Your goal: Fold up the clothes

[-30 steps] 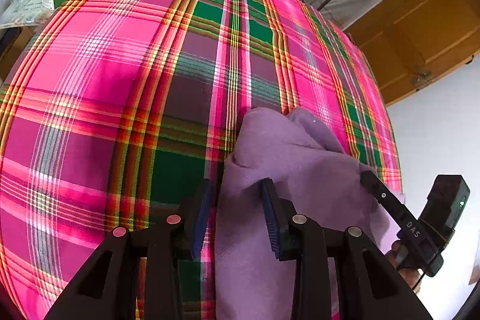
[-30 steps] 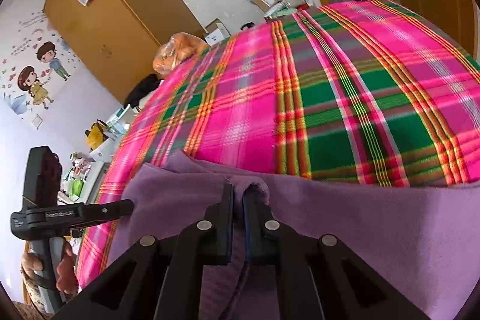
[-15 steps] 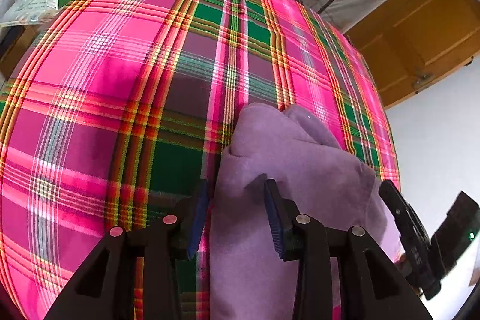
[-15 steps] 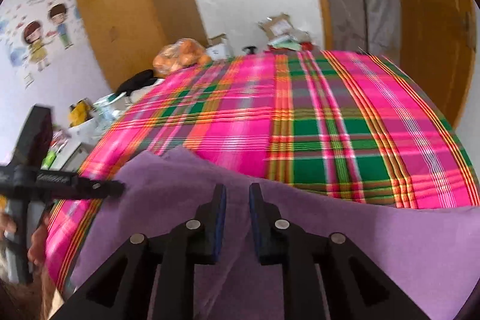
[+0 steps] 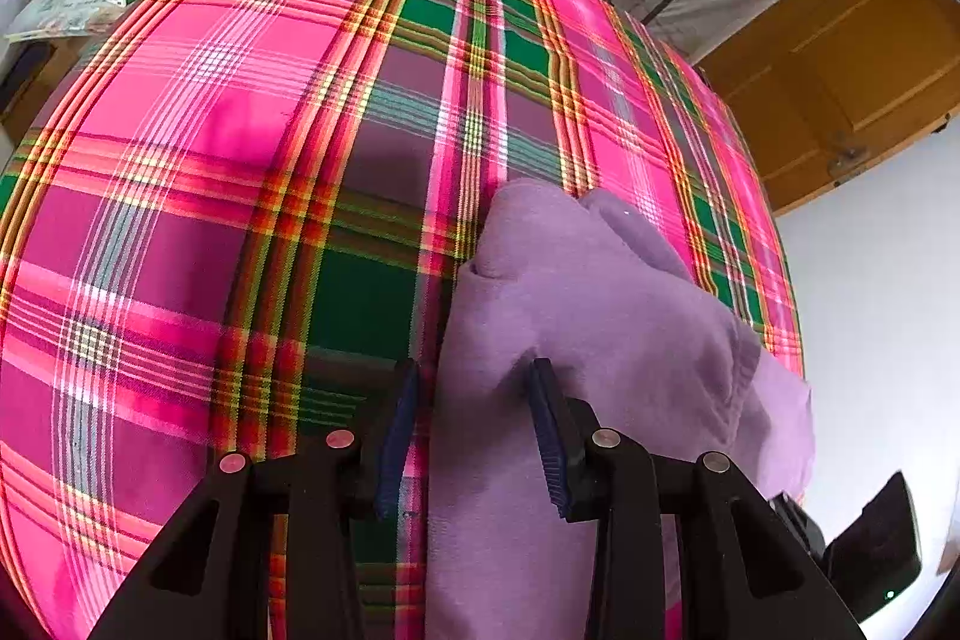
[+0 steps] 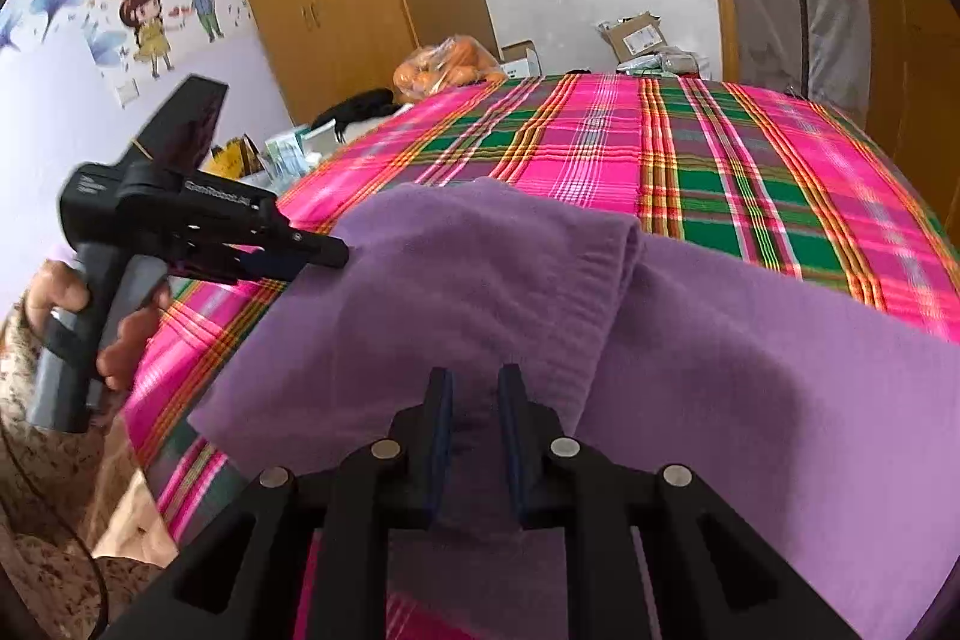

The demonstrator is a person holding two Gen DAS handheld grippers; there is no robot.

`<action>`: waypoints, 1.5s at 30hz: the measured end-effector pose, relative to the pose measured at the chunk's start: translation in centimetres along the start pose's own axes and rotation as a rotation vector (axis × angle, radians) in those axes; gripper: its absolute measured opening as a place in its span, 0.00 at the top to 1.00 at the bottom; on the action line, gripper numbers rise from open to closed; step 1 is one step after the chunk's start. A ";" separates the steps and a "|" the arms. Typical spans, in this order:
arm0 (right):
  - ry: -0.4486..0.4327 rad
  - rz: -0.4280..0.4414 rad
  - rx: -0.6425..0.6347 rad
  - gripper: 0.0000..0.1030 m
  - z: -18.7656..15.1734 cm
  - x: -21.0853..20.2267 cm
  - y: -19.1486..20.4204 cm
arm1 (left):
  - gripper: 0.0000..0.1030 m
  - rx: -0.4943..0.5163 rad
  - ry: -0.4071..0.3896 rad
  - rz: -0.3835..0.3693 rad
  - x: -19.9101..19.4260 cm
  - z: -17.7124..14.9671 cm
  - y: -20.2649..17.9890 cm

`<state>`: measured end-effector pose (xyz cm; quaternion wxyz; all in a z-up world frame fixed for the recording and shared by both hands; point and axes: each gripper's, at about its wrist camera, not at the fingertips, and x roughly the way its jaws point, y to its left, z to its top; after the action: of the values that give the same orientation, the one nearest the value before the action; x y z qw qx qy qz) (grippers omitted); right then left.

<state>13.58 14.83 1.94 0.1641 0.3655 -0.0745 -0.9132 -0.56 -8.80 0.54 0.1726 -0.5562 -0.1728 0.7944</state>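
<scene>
Purple garment lies partly folded on the plaid bedspread, lower right of the left wrist frame. Left gripper: jaws apart at medium width, straddling the garment's left edge, not pinching. Right gripper: jaws narrow, nothing clamped, hovering over cloth. Risk: the soft folded flap could spring open or bunch if either gripper drags the fabric.

Matt fleecy purple garment, woven plaid sheet
</scene>
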 end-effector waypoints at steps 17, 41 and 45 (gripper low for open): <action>0.000 -0.080 -0.066 0.80 -0.6 -0.1 0.8 | 0.62 -0.007 0.004 -0.010 -0.8 -0.8 0.2; 0.128 0.194 -0.401 0.41 -0.7 6.1 12.7 | 0.60 0.004 0.027 0.047 -2.4 -1.0 2.8; 0.123 0.138 -0.453 0.40 -1.4 6.6 13.5 | 0.60 0.030 0.026 0.066 -2.4 -1.1 2.4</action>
<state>13.37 -0.10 0.13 0.3080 0.3683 0.1174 -0.8693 1.03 -11.97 1.01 0.1567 -0.5691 -0.1404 0.7949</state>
